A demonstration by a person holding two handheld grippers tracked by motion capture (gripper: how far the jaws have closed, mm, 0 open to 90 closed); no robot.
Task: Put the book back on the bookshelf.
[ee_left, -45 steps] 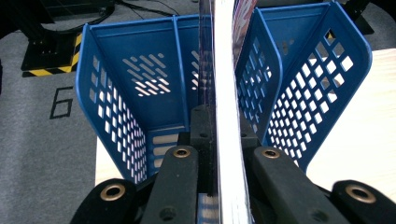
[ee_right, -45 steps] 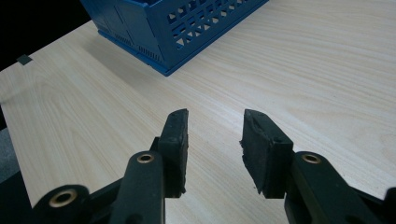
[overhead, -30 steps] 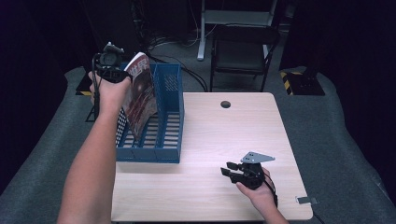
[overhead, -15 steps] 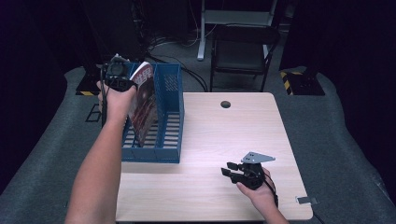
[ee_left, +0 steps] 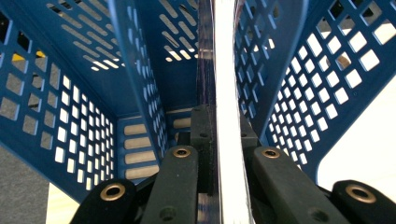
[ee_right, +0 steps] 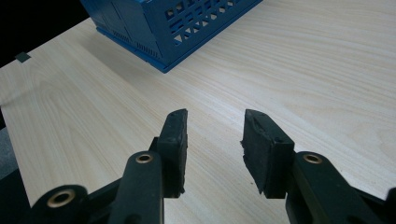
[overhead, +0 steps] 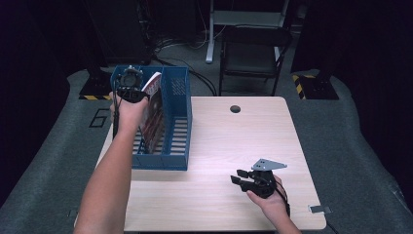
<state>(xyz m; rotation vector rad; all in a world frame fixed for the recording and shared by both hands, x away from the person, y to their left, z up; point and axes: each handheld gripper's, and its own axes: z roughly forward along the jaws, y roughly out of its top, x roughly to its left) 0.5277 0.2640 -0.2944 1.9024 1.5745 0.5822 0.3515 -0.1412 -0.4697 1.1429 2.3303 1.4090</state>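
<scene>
Left of frame, high view: left gripper (overhead: 130, 84) clamped on the top edge of a magazine (overhead: 154, 114), which stands on edge inside the blue file rack (overhead: 178, 122), middle slot. Lower right: right gripper (overhead: 251, 179) rests over bare table (overhead: 229, 141), jaws apart, nothing between them.

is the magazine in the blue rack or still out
Partly in: the magazine stands in the blue rack, its top above the rim, left gripper clamped on it.
</scene>
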